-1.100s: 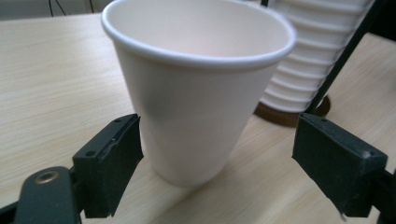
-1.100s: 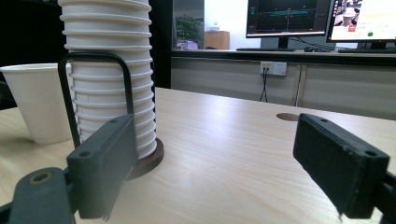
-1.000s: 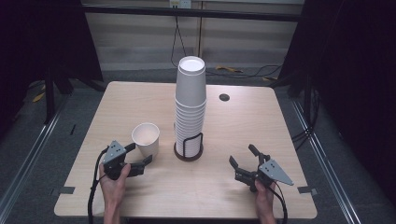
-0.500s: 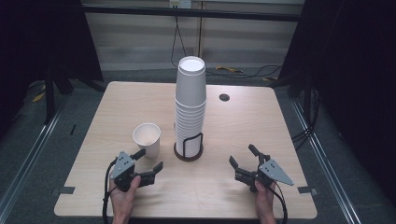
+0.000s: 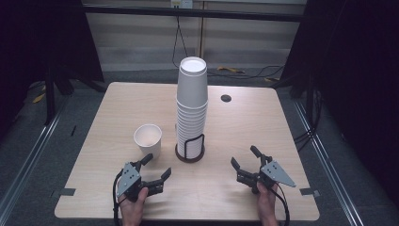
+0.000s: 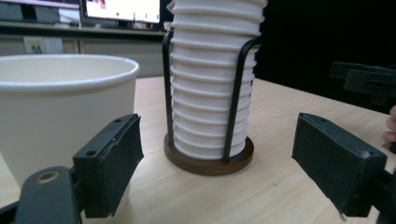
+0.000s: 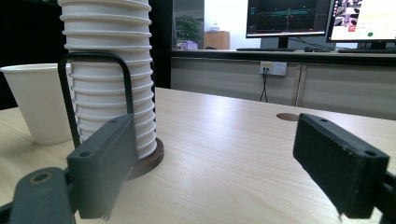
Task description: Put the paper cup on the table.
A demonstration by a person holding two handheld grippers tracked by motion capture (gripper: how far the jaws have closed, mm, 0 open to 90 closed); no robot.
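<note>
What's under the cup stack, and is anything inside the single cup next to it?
The cup stack sits on a round dark wooden base with black wire uprights hugging it. The single cup looks empty from the high view, though its bottom is partly shadowed.

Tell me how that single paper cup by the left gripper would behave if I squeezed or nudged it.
The single cup looks thin-walled and empty, so it is probably very light and would likely dent under a hard squeeze. Standing upright on its narrower base, apart from the cup stack, it could well slide or tip if the open left gripper nudges it high.
</note>
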